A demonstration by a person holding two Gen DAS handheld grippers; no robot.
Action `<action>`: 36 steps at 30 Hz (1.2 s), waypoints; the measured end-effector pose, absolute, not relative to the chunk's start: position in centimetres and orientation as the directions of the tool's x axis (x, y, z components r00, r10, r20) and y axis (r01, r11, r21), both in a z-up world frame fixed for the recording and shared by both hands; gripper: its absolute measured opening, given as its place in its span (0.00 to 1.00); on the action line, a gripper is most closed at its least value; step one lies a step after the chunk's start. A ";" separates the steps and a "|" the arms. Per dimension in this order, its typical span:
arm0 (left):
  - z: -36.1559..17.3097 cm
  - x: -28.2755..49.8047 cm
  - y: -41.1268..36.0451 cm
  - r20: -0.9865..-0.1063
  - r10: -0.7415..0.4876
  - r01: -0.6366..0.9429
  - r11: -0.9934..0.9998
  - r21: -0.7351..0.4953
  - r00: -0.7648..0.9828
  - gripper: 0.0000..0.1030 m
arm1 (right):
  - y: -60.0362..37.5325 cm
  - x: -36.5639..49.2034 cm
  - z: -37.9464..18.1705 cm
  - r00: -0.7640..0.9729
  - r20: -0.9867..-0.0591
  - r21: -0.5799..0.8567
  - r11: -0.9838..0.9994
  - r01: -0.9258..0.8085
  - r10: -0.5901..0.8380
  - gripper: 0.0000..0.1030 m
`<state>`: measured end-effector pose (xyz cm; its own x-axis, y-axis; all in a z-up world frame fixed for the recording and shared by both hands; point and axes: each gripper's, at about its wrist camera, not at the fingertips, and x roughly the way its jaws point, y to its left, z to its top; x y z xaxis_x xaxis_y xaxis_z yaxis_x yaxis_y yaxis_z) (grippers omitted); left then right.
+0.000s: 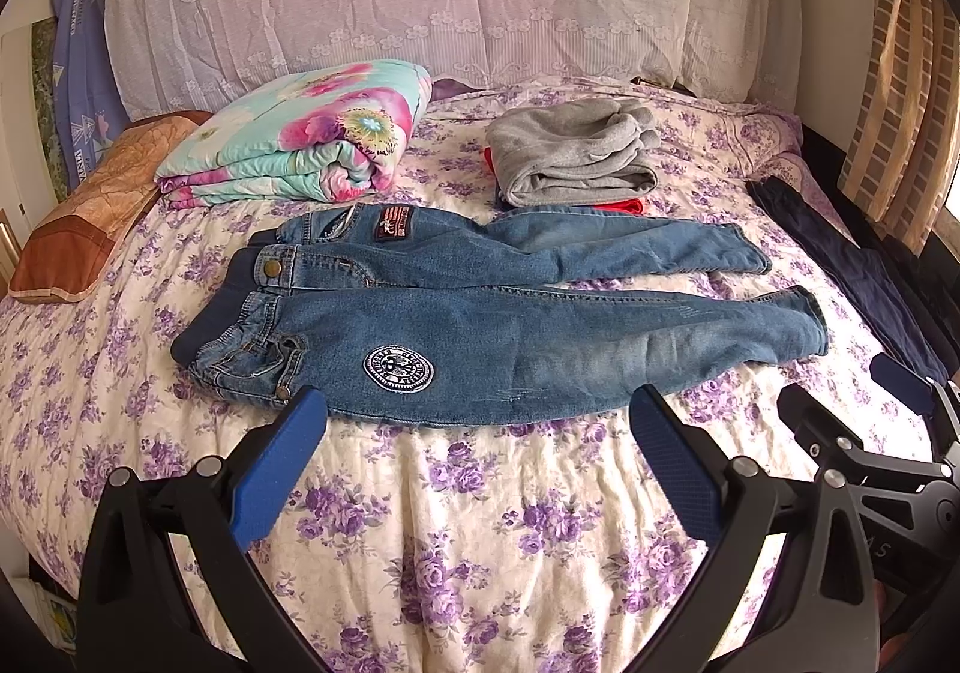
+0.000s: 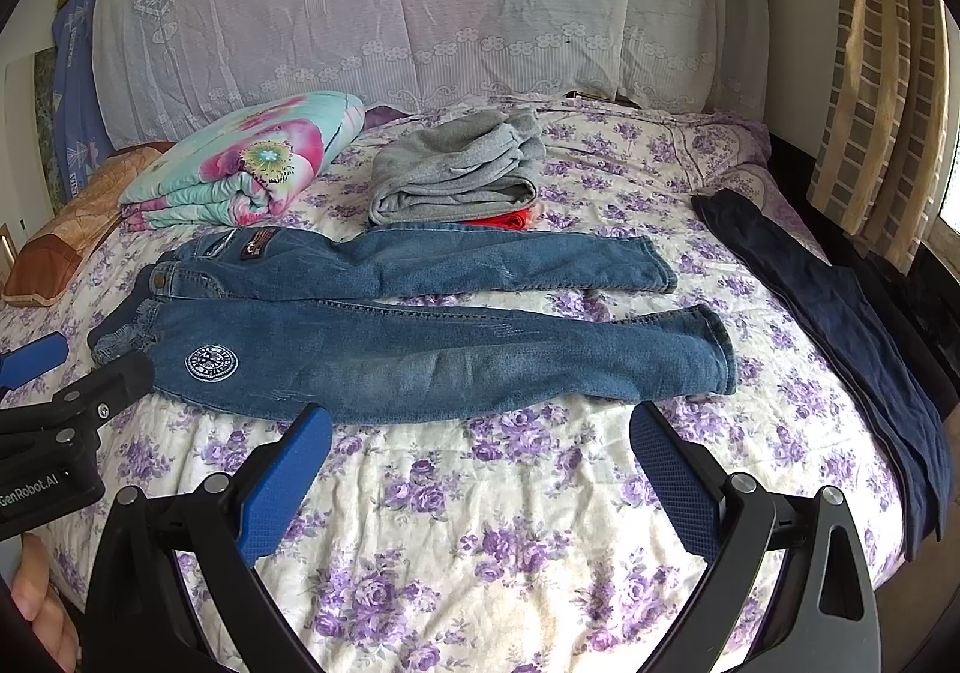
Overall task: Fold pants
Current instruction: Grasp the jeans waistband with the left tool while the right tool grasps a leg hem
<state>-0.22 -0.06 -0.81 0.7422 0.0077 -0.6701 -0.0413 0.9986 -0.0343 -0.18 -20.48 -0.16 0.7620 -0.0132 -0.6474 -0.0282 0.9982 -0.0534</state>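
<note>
Both blue-padded tongs, left gripper [image 1: 477, 418] and right gripper [image 2: 480, 433], gape wide just short of flat blue denim pants [image 1: 480, 325], poised to grab.

On my feeds, the blue denim pants [image 1: 480, 307] carry a round white-and-navy embroidered badge [image 1: 398, 368] on the near leg and a dark red rectangular patch [image 1: 396, 224] at the waistband, which has a navy ribbed band. They lie on a cream bedspread [image 1: 480, 523] printed with purple roses. Behind sit a folded turquoise quilt [image 1: 300, 138] with pink flowers, a folded heather-grey fleece garment [image 1: 570, 156] over something bright red, and an orange-brown pillow [image 1: 90, 217]. A dark navy garment [image 2: 840, 325] lies on the right. My left gripper [image 1: 477, 412] and right gripper [image 2: 480, 427] are black with blue textured pads.
</note>
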 end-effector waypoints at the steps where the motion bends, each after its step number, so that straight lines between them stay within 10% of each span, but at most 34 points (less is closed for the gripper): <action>1: -1.0 -0.2 -0.2 -0.674 0.009 -0.040 0.999 -0.031 0.738 0.95 | -20.6 -0.1 -0.3 0.760 -0.649 -0.054 0.998 -0.025 -0.016 0.97; 10: -7.6 1.2 0.1 -0.802 -0.029 -0.038 0.997 -0.065 0.596 0.95 | -21.3 1.2 -2.4 0.715 -0.698 -0.064 0.998 -0.011 -0.037 0.97; 28: -11.2 8.1 19.0 -0.877 -0.087 -0.526 0.770 -0.360 0.473 0.93 | -23.5 0.9 -4.6 0.683 -0.731 -0.009 1.000 0.019 -0.019 0.97; 31: -12.0 9.5 19.4 -0.870 -0.162 -0.508 0.757 -0.412 0.465 0.34 | -24.7 0.7 -4.8 0.683 -0.730 0.000 0.999 0.048 -0.033 0.97; 36: -12.3 9.1 19.7 -0.856 -0.165 -0.525 0.728 -0.441 0.490 0.26 | -26.9 0.1 -5.2 0.683 -0.727 -0.002 0.996 0.091 -0.064 0.97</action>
<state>9.05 19.74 -12.29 0.4904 -0.1646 -0.8558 -0.5247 0.7283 -0.4407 0.12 -26.87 -5.20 0.6832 -0.0635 -0.7275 0.0907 0.9959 -0.0018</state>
